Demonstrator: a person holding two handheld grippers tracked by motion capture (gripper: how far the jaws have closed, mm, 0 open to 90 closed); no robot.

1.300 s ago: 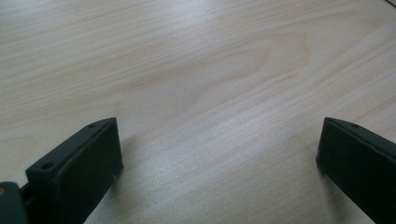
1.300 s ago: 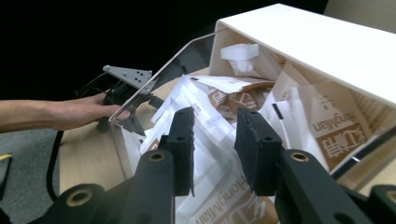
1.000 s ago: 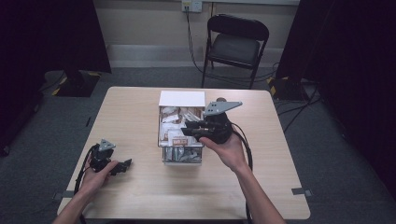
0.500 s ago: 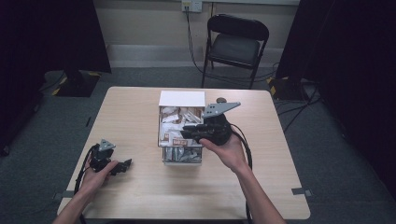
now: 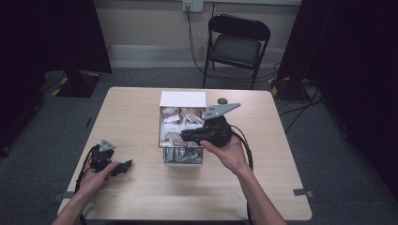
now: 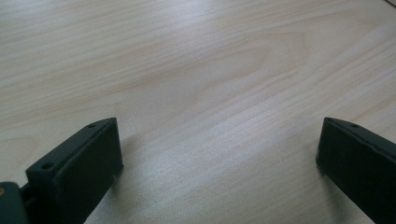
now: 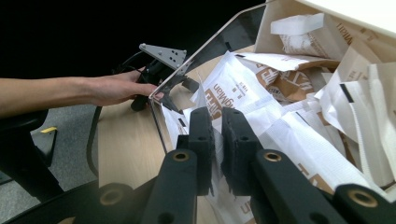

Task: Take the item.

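Observation:
A clear box (image 5: 163, 140) with a white lid (image 5: 183, 99) propped at its back stands mid-table, holding several white and brown sachets (image 5: 180, 117). My right gripper (image 5: 186, 136) reaches into it from the right, pointing left. In the right gripper view its jaws (image 7: 217, 135) have just been closing and now pinch the thin edge of a white sachet (image 7: 233, 88) on top of the pile. My left gripper (image 5: 123, 167) rests on the table at the front left, and the left gripper view shows it (image 6: 217, 154) wide open over bare wood.
The wooden table (image 5: 281, 187) has free room to the left, right and front of the box. A black folding chair (image 5: 237, 44) stands behind the table's far edge. Cables trail from both grippers toward the front edge.
The right gripper has shifted slightly lower and leftward into the box's front half. The left hand and its gripper have stayed put.

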